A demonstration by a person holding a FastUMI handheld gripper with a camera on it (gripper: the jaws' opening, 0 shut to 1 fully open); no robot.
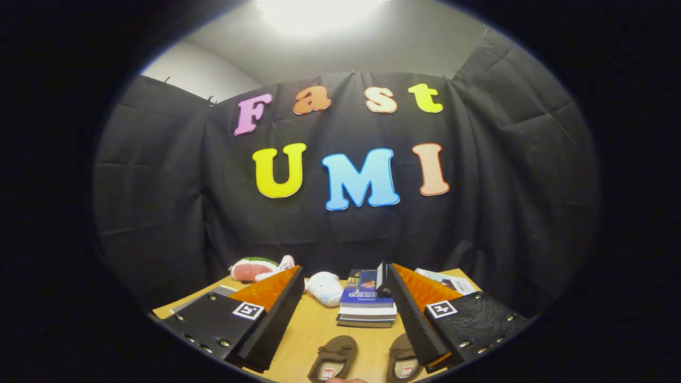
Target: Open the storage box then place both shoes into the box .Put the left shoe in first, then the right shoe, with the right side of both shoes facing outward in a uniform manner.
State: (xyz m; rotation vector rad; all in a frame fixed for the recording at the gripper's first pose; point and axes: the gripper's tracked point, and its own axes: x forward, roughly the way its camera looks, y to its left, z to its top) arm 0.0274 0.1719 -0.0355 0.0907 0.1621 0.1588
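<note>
Two brown slipper-like shoes lie side by side on the wooden table (314, 330), toes pointing away from me. The left shoe (334, 357) sits low between my fingers. The right shoe (403, 361) is partly hidden behind my right finger. My gripper (342, 276) hangs above the table, open wide, with nothing between its fingers (276, 314). Both shoes lie below and nearer than the fingertips.
A stack of books (367, 306) stands beyond the shoes between the fingers. A white plush toy (325, 288) lies left of the books, and a watermelon-shaped plush (254, 268) rests at the table's far left. Papers (447, 282) lie at the far right.
</note>
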